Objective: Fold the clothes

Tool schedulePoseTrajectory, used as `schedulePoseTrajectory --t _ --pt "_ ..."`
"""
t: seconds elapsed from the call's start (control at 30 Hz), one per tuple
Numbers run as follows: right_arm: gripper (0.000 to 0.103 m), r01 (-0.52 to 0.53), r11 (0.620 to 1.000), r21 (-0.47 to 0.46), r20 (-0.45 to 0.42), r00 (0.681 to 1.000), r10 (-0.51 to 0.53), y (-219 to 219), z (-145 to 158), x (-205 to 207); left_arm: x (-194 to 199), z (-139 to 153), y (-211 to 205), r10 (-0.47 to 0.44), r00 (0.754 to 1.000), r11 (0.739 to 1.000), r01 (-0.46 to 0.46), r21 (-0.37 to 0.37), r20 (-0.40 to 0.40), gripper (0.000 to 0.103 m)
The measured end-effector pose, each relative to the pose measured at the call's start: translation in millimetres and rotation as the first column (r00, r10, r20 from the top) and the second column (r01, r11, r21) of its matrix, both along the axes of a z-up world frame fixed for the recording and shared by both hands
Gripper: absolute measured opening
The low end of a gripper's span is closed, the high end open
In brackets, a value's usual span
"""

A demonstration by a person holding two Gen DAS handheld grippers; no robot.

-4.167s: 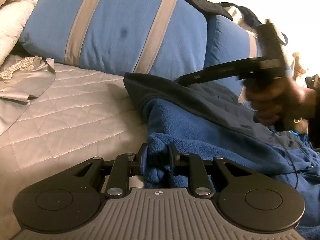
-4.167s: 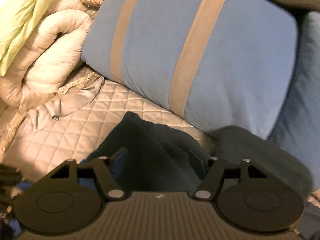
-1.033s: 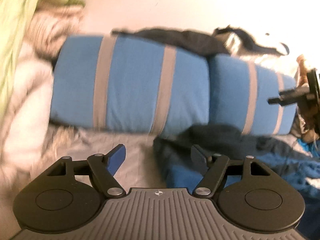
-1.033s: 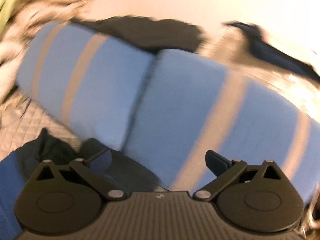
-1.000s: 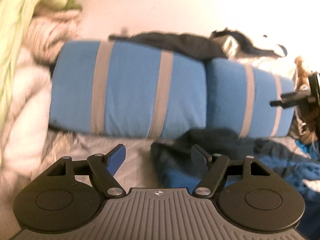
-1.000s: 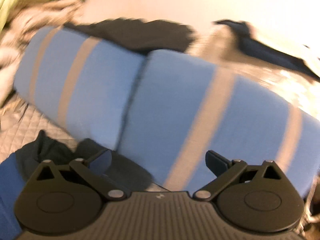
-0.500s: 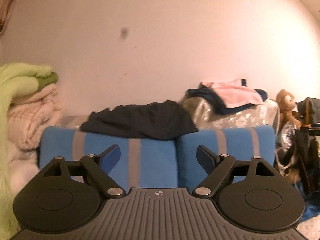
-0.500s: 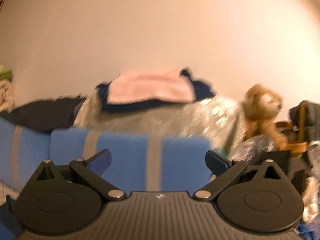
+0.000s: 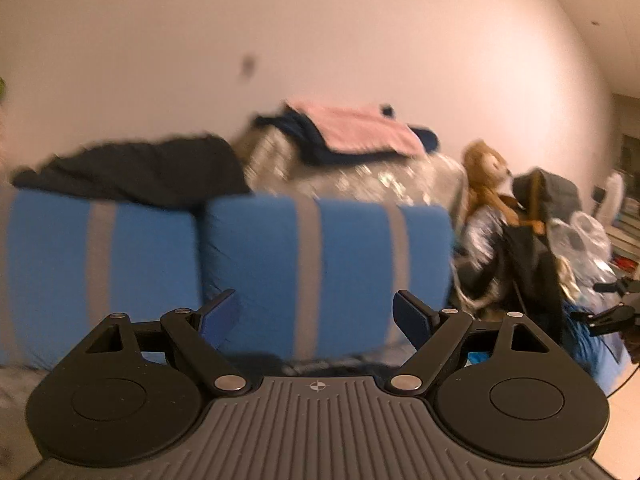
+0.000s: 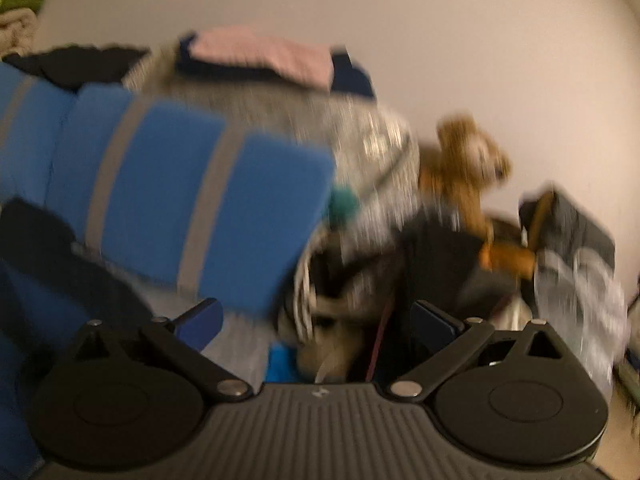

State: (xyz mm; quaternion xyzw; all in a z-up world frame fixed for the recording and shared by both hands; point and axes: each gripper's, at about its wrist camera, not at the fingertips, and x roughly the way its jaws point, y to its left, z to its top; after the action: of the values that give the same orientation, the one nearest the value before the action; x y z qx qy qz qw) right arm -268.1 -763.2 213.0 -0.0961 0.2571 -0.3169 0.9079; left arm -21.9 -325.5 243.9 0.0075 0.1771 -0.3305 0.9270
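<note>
My left gripper (image 9: 318, 314) is open and empty, raised and pointing at the blue striped pillows (image 9: 320, 272). My right gripper (image 10: 316, 324) is open and empty too, pointing past the end of the pillows (image 10: 160, 200). The blue and dark fleece garment (image 10: 24, 280) shows only at the left edge of the right wrist view, below and left of the right gripper. In the left wrist view only a dark strip of cloth (image 9: 312, 366) shows just above the gripper body. The right gripper's tip (image 9: 612, 312) shows at the far right there.
A black garment (image 9: 132, 172) lies on top of the pillows. Folded pink and navy clothes (image 9: 356, 132) sit on a shiny silver bundle behind them. A brown teddy bear (image 10: 468, 160), dark bags and clear plastic bags (image 10: 580, 280) crowd the right side. A plain wall stands behind.
Both grippers let go of the fleece garment, opened and lifted away from the bed. In the last half second both views swung to the right, and the right view tilted downward.
</note>
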Motion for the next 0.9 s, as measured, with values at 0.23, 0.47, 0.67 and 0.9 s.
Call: schedulePoseTrajectory --t 0.23,0.47,0.67,0.9 --pt "0.103 0.13 0.988 0.082 -0.059 0.99 -0.125 -13.1 -57.1 -60.6 3.8 -62.2 -38.1 -0.055 0.994 0.998 0.058 0.025 -0.093 0.084" --pt "0.103 0.225 0.971 0.079 -0.086 0.972 -0.218 -18.1 -92.1 -103.3 3.9 -121.4 -51.4 -0.076 0.981 0.995 0.086 0.05 -0.176 0.084" --pt "0.102 0.288 0.95 0.12 -0.115 0.955 -0.275 -22.1 -128.3 -130.7 3.7 -157.5 -42.7 -0.084 0.975 0.994 0.096 0.051 -0.208 0.084" --pt "0.094 0.328 0.933 0.15 -0.164 0.939 -0.303 -27.2 -166.9 -128.8 2.7 -174.5 -31.0 -0.007 0.975 0.993 0.033 0.11 -0.224 0.084"
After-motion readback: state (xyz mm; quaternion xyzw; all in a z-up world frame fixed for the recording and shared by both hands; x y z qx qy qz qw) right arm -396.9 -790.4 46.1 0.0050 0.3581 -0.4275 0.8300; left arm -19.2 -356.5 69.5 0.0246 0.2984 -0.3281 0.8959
